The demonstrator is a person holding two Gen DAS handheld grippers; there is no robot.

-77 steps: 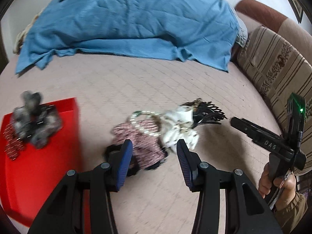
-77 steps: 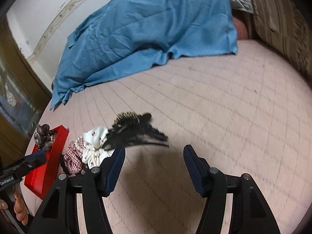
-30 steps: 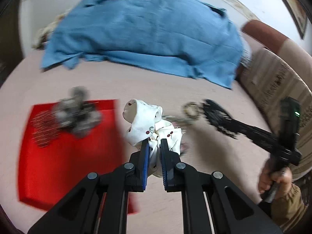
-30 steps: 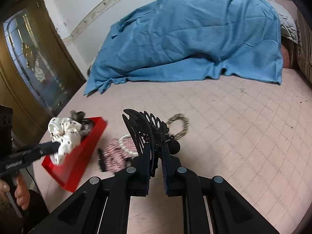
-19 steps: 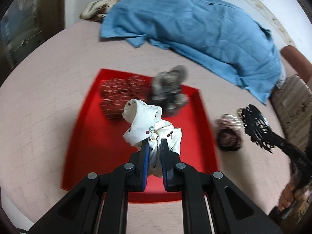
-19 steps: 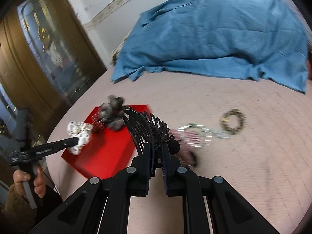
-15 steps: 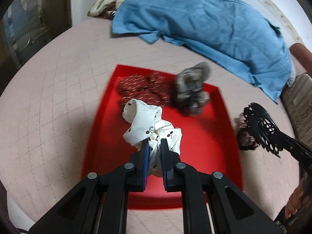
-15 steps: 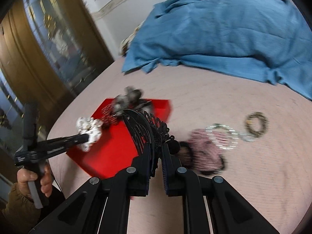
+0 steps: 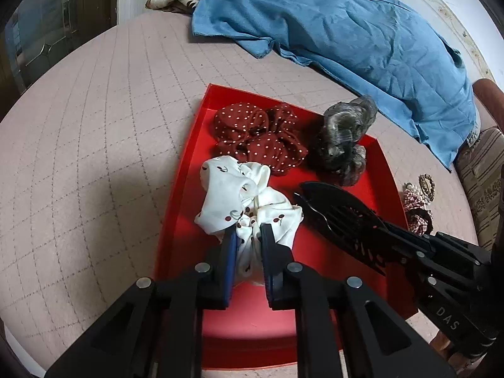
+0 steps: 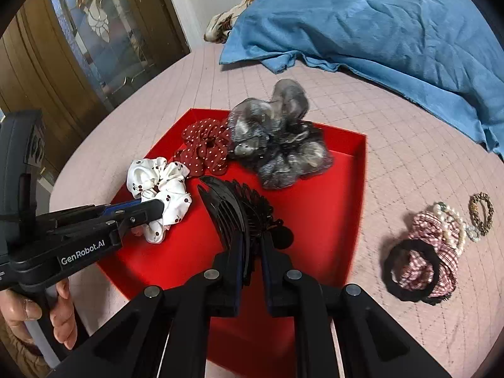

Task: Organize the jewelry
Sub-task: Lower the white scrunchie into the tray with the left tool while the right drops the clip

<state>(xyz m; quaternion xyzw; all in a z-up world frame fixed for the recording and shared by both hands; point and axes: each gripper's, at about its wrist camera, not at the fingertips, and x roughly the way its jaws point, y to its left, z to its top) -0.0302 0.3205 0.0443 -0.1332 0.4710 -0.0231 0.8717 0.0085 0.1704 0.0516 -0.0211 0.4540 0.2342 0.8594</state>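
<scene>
Over red tray, left tongs clamping white scrunchie, right tongs clamping black comb

Smooth red tray, faintly glossy, at frame centre; satiny white cherry-print scrunchie cloth; sheer shimmery grey scrunchie; glossy black plastic hair comb; matt quilted pink bedcover; crumpled blue cloth above

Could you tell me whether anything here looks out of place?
Yes: a small heap, a pink checked scrunchie, black hair tie, pearl strand and beaded ring, lies on the bedspread outside the red tray, right of it.
</scene>
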